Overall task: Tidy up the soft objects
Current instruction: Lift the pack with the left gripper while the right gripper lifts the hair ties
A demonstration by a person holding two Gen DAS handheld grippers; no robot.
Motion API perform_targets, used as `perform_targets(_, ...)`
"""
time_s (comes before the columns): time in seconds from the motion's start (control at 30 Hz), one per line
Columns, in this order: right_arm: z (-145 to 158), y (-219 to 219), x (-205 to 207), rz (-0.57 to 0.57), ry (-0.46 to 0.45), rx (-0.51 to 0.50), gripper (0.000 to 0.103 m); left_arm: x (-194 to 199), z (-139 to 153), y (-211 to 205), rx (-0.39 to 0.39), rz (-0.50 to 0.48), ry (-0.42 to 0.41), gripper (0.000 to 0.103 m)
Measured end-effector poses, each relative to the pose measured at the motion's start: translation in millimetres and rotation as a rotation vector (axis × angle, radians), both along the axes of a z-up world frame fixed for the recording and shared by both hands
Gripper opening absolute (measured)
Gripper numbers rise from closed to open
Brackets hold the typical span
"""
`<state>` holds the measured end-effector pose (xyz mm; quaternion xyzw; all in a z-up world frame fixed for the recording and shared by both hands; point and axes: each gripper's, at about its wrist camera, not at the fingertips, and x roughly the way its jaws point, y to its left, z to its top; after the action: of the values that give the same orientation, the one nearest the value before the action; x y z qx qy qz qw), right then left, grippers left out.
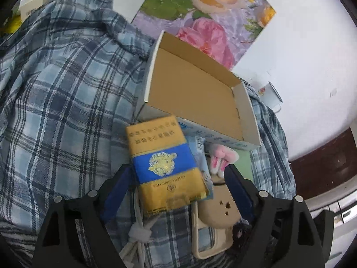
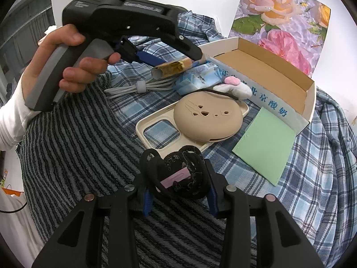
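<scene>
My left gripper (image 1: 178,169) stands open around a yellow and blue cigarette pack (image 1: 165,165); neither blue pad touches it. The pack lies on a blue tissue packet (image 2: 196,78) in front of an open cardboard box (image 1: 196,93), whose inside is bare. My right gripper (image 2: 178,187) is shut on a bundle of black hair ties (image 2: 189,167) with a pink tag, held just above the striped towel (image 2: 78,134). A beige round silicone pouch (image 2: 207,120) lies on a cream phone case (image 2: 156,131). A pink and white plush bunny tie (image 2: 236,88) rests against the box.
A plaid shirt (image 1: 55,89) covers the surface. A green card (image 2: 265,140) leans at the box's near side and a grey cable (image 2: 142,87) lies left of the tissue packet. A floral picture (image 1: 212,11) stands behind, a white mug (image 1: 271,96) to the right. A person's hand (image 2: 67,67) grips the left gripper's handle.
</scene>
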<state>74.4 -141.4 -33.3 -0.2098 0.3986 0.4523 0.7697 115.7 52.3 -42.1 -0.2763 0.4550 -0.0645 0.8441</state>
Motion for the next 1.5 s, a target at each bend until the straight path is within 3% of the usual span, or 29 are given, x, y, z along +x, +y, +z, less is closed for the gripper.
perform_targets(0.07,0,0,-1,0.0,-0.002,0.0,0.039,4,-4,1,-0.003,0.018,0.015,0.085)
perform_targets(0.17,0,0,-1,0.0,-0.002,0.001,0.039,5,-10,4,-0.016,0.025,0.02,0.063)
perform_targets(0.2,0,0,-1,-0.001,-0.002,0.0,0.039,3,-10,4,-0.011,0.023,0.017,0.062)
perform_targets(0.33,2,-1,-2,-0.004,-0.019,0.002,0.038,-1,-11,6,-0.021,0.021,0.001,0.06)
perform_targets(0.6,17,-9,-17,-0.037,-0.141,0.04,0.037,-16,4,9,-0.001,0.033,-0.075,0.06)
perform_targets(0.87,42,-25,-16,-0.087,-0.215,0.149,0.037,-36,40,-3,0.124,0.019,-0.227,0.06)
perform_targets(1.2,104,-32,-6,-0.133,-0.384,0.236,0.037,-54,102,-27,0.28,-0.008,-0.441,0.06)
perform_targets(1.5,180,-42,14,-0.187,-0.531,0.332,0.037,-49,154,-32,0.342,-0.018,-0.582,0.06)
